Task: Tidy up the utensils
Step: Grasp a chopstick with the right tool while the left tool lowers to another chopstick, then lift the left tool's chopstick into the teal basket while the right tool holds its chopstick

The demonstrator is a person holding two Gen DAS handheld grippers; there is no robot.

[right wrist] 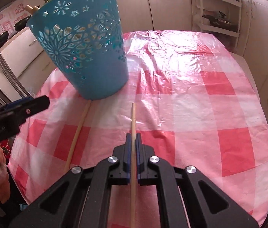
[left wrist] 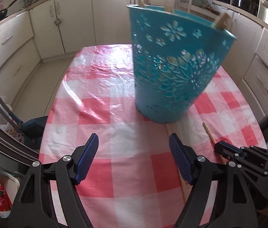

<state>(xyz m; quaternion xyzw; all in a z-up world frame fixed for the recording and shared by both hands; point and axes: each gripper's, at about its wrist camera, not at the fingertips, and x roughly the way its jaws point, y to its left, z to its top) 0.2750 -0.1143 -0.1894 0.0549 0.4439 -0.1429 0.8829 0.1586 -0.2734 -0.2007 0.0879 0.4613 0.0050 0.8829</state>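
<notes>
Cream kitchen cabinets ring a table [right wrist: 200,102] under a glossy pink-and-white checked cloth, where a teal cut-out basket [right wrist: 84,47] stands with wooden handles poking above its rim. Just in front of the basket, the right gripper [right wrist: 133,140] is closed tight on a thin wooden stick [right wrist: 133,117] that points toward the basket; a second stick [right wrist: 78,131] lies on the cloth, its far end touching the basket's base. To do this well, lift the held stick clear, tip it upright and lower it over the basket's rim, not against its side. The left gripper [left wrist: 134,157] hovers near the basket with jaws wide and empty. Only the right wrist view shows the grip itself; only the left wrist view shows those wide jaws and a frying pan [left wrist: 0,15] on the counter far behind the basket.
</notes>
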